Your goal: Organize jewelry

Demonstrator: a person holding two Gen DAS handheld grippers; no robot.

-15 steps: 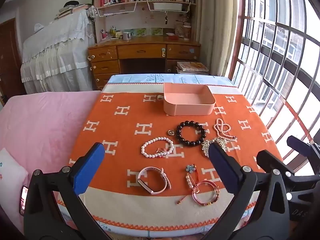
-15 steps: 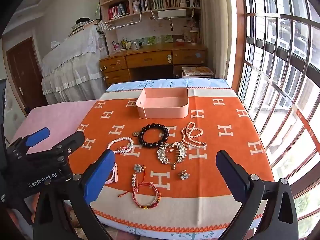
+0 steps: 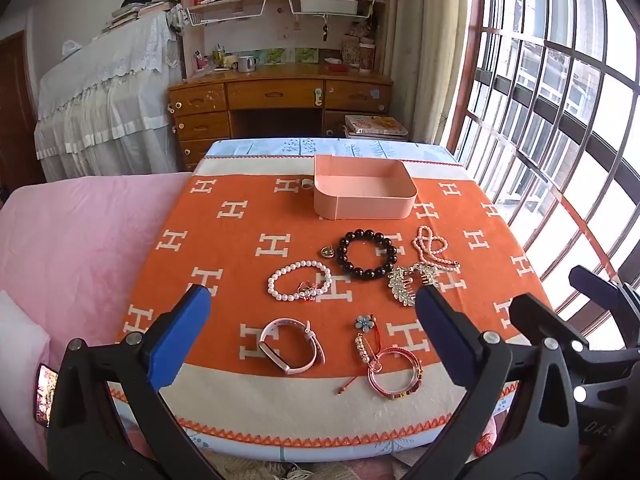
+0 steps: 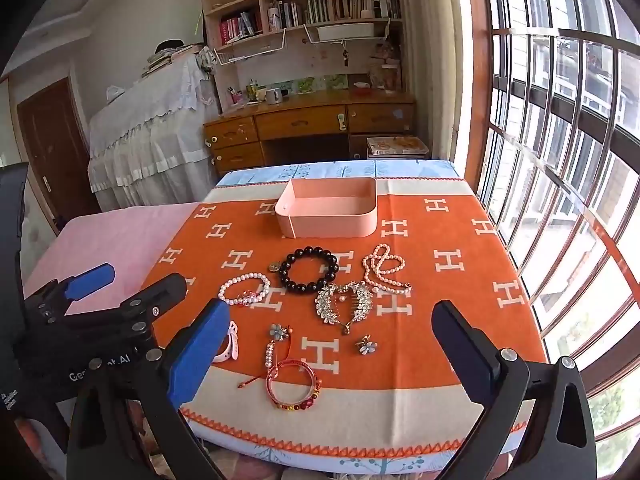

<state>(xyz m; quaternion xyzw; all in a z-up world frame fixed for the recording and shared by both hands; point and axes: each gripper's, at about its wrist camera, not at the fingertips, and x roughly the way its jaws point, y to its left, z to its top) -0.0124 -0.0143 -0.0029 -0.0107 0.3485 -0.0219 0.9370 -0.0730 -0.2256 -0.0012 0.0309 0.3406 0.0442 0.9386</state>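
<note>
Nothing has been picked up yet: the pink tray [image 3: 365, 190] sits bare in the upper centre of the left wrist frame, on the far part of the orange H-patterned cloth [image 3: 236, 240], and every piece of jewelry lies loose on the cloth below it. Just under the tray lies the black bead bracelet [image 3: 366, 254], with a small gold charm [image 3: 327, 252] touching its left side; to its right are the pink pearl necklace [image 3: 430, 250] and the rhinestone hair comb [image 3: 408, 282], and lower left the white pearl bracelet [image 3: 298, 280]. Near the bottom of the frame lie the pink smart band [image 3: 290, 346] and the red cord bracelet [image 3: 394, 372], with a small blue flower charm [image 3: 363, 322] above it. A flower earring [image 4: 366, 346] shows in the lower centre of the right wrist frame. The left gripper [image 3: 312, 328] and right gripper [image 4: 332, 346] both hang above the near edge with jaws spread wide, holding nothing. The task appears to be at its opening step. The next move likely calls for lowering one gripper onto a near piece, such as the smart band, closing on it, and carrying it to the tray.
</note>
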